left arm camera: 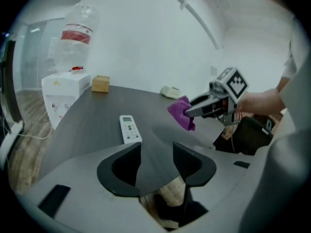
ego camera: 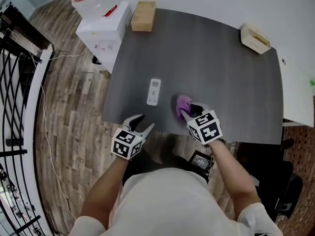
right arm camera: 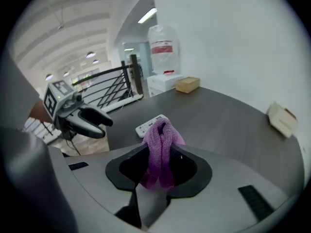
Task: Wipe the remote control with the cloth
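Observation:
A white remote control (ego camera: 154,91) lies flat on the dark grey table (ego camera: 216,58), near its front left part; it also shows as the remote (left arm camera: 129,128) and the remote (right arm camera: 147,125) in the gripper views. My right gripper (ego camera: 192,110) is shut on a purple cloth (ego camera: 183,105), bunched between its jaws, the cloth (right arm camera: 160,147) hanging just right of the remote. My left gripper (ego camera: 145,122) hovers at the table's front edge, below the remote, open with nothing between its jaws (left arm camera: 156,152).
A cardboard box (ego camera: 143,16) sits at the table's back left corner and a beige box (ego camera: 254,39) at the back right. A water dispenser (ego camera: 103,28) stands left of the table. A black railing (ego camera: 15,132) runs along the far left.

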Demonstrator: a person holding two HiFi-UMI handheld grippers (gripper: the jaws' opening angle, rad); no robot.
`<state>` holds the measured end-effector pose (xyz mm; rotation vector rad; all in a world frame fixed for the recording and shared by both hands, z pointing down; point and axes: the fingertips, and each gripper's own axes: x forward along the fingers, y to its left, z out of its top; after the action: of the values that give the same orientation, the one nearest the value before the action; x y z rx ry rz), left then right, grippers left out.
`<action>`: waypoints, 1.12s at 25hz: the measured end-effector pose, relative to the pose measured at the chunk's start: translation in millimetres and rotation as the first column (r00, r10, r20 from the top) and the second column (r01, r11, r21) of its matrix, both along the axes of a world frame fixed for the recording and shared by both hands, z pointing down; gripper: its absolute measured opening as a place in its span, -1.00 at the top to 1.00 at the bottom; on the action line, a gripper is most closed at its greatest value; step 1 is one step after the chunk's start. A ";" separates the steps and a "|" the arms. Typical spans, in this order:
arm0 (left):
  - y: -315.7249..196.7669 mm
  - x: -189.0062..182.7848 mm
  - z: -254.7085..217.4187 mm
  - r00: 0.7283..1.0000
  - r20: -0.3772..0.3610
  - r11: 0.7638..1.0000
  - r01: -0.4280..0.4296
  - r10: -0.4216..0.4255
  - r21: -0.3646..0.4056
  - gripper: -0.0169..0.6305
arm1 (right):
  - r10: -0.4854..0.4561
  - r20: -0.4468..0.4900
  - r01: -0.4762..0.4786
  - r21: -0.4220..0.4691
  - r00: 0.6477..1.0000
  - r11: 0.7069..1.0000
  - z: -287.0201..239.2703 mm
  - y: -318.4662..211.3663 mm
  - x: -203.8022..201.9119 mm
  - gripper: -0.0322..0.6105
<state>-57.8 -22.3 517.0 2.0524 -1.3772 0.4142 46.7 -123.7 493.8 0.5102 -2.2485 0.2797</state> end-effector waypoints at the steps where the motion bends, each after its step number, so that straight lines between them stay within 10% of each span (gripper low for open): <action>1: -7.4 -3.4 6.5 0.999 0.048 1.000 -0.007 0.008 -0.018 0.37 | -0.053 -0.039 0.055 0.036 0.998 0.998 3.4 -3.0 -12.4 0.52; 8: -70.1 -17.4 32.3 0.963 0.236 0.992 -0.117 0.127 -0.057 0.33 | -0.291 -0.303 0.360 0.206 0.907 0.910 19.6 -26.3 -87.8 0.52; 16: -106.9 -30.6 60.9 0.909 0.344 0.972 -0.217 0.236 -0.092 0.57 | -0.470 -0.595 0.699 0.233 0.652 0.676 46.6 -38.6 -153.3 0.53; 22: -109.6 -29.7 63.7 0.967 0.193 0.985 -0.152 0.165 -0.083 0.71 | -0.534 -0.637 0.739 0.085 0.556 0.668 75.7 -41.3 -145.1 0.53; 28: -107.0 -30.5 65.7 0.977 0.169 0.990 -0.114 0.126 -0.078 0.71 | -0.560 -0.694 0.803 0.045 0.452 0.594 77.5 -40.4 -126.4 0.54</action>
<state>-88.4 -129.4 582.7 2.0902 -1.3221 0.6982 -79.6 -164.1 571.4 -0.1975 -1.6325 -0.6951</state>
